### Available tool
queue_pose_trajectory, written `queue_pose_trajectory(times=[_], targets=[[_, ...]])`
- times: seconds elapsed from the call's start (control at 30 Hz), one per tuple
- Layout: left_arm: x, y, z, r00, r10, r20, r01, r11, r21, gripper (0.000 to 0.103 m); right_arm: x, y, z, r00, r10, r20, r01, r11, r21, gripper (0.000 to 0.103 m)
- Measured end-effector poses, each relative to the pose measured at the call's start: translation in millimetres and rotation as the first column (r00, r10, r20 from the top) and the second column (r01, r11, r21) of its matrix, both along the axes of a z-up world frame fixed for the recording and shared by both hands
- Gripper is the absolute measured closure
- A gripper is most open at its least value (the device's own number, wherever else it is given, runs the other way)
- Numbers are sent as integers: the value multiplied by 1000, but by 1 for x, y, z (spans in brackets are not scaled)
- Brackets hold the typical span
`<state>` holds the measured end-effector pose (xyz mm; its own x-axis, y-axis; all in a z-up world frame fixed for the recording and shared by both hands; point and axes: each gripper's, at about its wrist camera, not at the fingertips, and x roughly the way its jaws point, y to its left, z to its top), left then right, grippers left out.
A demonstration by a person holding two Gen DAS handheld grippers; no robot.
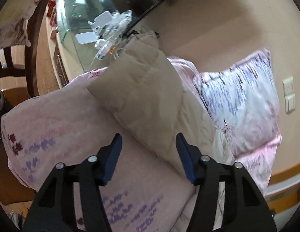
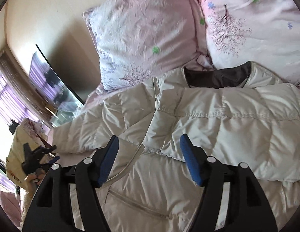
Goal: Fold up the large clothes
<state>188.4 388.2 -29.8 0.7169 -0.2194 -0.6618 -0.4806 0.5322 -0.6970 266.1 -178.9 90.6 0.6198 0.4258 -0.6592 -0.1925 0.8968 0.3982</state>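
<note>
- Hovering over the bed, the left gripper (image 1: 148, 141) is held with its blue pads spread and nothing between them, above a sleeve of the cream down jacket (image 1: 150, 100).
- The right gripper (image 2: 149, 145) is also spread, over the jacket (image 2: 208, 119), which lies on the pink quilt (image 1: 53, 127).
- Two floral pillows (image 2: 144, 34) are seen at the collar (image 2: 217, 77); a glass desk (image 1: 80, 19) stands beside the bed.

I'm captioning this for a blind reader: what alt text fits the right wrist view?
An open right gripper hovers over a cream puffer jacket spread on a bed, one sleeve folded across its chest. Two pink floral pillows lie beyond its dark-lined collar.
</note>
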Motion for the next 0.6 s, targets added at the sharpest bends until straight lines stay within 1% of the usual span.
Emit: queue_pose_trajectory(times=[0.13, 0.2, 0.23, 0.3, 0.33, 0.4, 0.43, 0.5, 0.6], targets=[[6, 12, -11, 998, 62, -15, -63, 998, -32, 53, -14, -15, 9, 999, -20, 31, 20, 1000, 11, 34], [7, 17, -14, 996, 85, -4, -85, 995, -49, 60, -19, -21, 13, 998, -34, 47, 33, 999, 4, 34], [8, 19, -15, 995, 99, 0, -99, 993, -60, 62, -22, -24, 14, 998, -39, 54, 39, 999, 1, 34], [10, 23, -19, 993, 117, 6, -116, 990, -80, 71, -27, -31, 17, 996, -51, 73, 52, 999, -7, 34], [12, 24, -21, 992, 123, 8, -122, 988, -95, 74, -30, -34, 17, 995, -57, 82, 59, 998, -14, 34], [13, 25, -22, 991, 132, 18, -129, 986, -102, 85, -33, -39, 17, 993, -70, 92, 72, 997, -24, 34], [14, 25, -21, 990, 135, 33, -131, 986, -104, 87, -36, -42, 17, 993, -74, 96, 77, 997, -27, 33], [16, 23, -15, 989, 138, 50, -134, 988, -83, 94, -40, -49, 16, 991, -88, 103, 91, 995, -28, 33], [20, 15, 5, 988, 128, 83, -127, 992, -21, 96, -47, -61, 17, 986, -115, 118, 120, 992, -35, 33]])
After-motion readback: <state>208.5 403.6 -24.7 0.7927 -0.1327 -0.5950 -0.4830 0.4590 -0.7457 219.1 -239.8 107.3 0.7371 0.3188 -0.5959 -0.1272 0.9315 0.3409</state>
